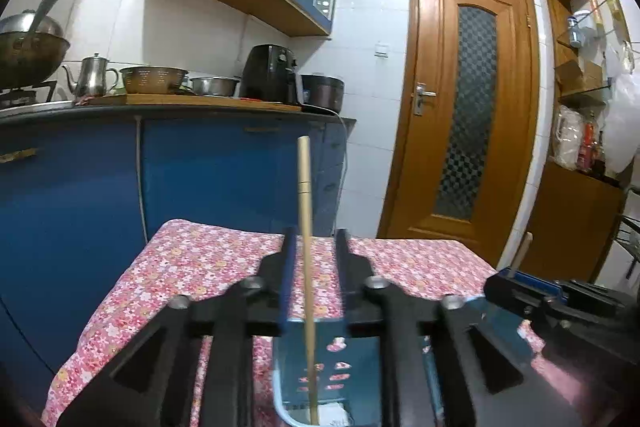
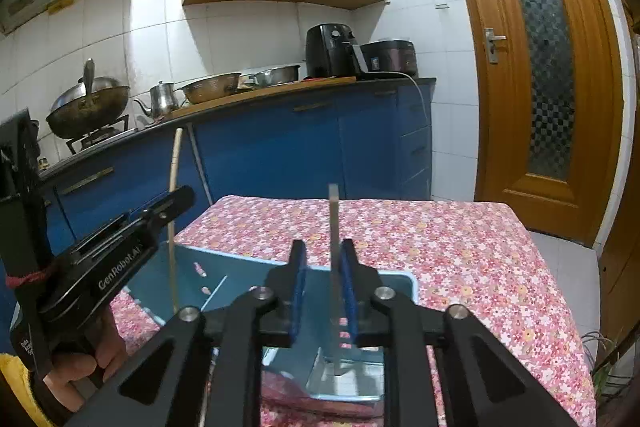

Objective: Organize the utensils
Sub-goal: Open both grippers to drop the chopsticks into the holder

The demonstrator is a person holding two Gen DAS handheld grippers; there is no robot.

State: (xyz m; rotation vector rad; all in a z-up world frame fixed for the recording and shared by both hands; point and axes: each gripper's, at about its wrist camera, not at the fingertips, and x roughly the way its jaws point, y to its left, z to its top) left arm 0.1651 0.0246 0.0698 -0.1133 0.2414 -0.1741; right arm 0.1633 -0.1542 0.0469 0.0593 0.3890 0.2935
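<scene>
The left gripper [image 1: 314, 247] stood partly open, a wooden chopstick [image 1: 306, 227] upright beside its left finger; actual grip could not be confirmed. The right gripper [image 2: 324, 259] was closed on an upright grey utensil [image 2: 334, 227]. Both hung above the blue tray [image 2: 396, 279] on the floral cloth [image 2: 460, 247].

A: Any readable text?
B: One. "GenRobot.AI", white print on the black body of the left gripper [image 2: 176, 199], well left of the right gripper's fingers [image 2: 298, 291].
A: Anything else?
B: White markings on the steel mixing bowl [image 1: 154, 79], far beyond the left gripper's fingers [image 1: 289, 279]; too small to read. Small print on the left gripper's handle is blurred.
</scene>
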